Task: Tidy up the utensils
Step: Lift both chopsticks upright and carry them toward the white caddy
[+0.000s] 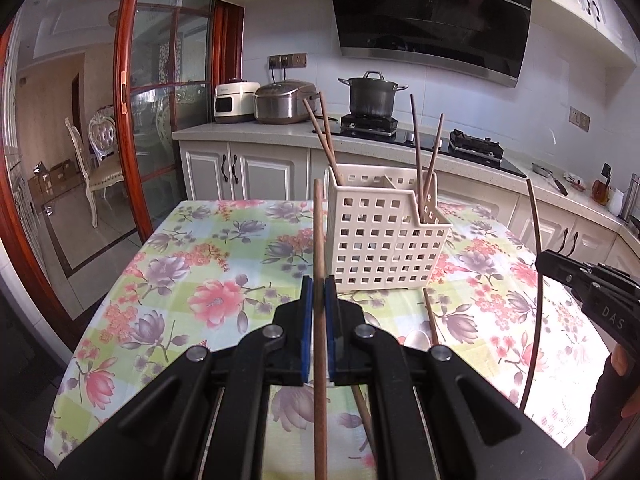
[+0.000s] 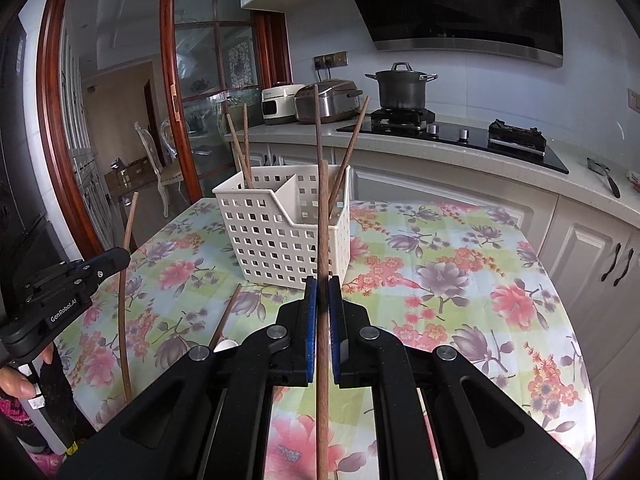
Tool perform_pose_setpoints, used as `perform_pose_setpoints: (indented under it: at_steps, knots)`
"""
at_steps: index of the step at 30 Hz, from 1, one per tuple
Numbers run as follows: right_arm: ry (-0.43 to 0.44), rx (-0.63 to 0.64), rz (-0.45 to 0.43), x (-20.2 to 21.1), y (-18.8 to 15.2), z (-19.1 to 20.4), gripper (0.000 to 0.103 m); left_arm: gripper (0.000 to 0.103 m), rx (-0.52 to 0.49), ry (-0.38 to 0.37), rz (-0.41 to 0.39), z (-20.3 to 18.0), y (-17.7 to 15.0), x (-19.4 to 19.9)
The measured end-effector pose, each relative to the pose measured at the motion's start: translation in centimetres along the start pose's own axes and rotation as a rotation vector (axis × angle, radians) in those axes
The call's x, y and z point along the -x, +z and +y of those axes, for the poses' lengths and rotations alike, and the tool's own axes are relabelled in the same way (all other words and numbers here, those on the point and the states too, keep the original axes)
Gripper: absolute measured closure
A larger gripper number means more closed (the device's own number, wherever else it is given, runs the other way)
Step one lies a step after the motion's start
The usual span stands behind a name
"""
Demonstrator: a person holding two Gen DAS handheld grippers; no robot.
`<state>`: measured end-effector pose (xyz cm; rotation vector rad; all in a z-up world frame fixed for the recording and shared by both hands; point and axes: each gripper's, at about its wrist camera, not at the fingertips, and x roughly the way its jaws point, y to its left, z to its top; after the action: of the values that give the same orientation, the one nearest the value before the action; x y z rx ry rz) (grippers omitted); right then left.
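Counter with floral cloth fills lower frame. White divided basket at centre, four chopsticks already upright inside. Left hand-held gripper clamped on chopstick; right hand-held gripper clamped on chopstick. Spare chopstick lies below basket. Risk: long sticks pivot in pads, tips snag basket rim or standing sticks, tipping light basket.

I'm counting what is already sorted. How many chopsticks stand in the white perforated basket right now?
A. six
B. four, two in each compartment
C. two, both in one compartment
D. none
B: the white perforated basket holds two chopsticks in its left compartment and two in its right compartment, while each hand-held gripper clamps another chopstick outside it.
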<state>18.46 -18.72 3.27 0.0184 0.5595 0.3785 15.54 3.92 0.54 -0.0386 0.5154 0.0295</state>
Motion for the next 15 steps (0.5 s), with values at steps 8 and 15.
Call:
perform_pose_setpoints:
  at_steps: [8,15]
  knots:
    - [-0.009,0.023,-0.019,1.0,0.0,0.6,0.097,0.097,0.000,0.000,-0.032,0.0,0.1,1.2]
    - [-0.008,0.030,-0.033,1.7,0.1,0.7,0.097,0.097,0.001,-0.002,-0.047,-0.1,0.0,1.8]
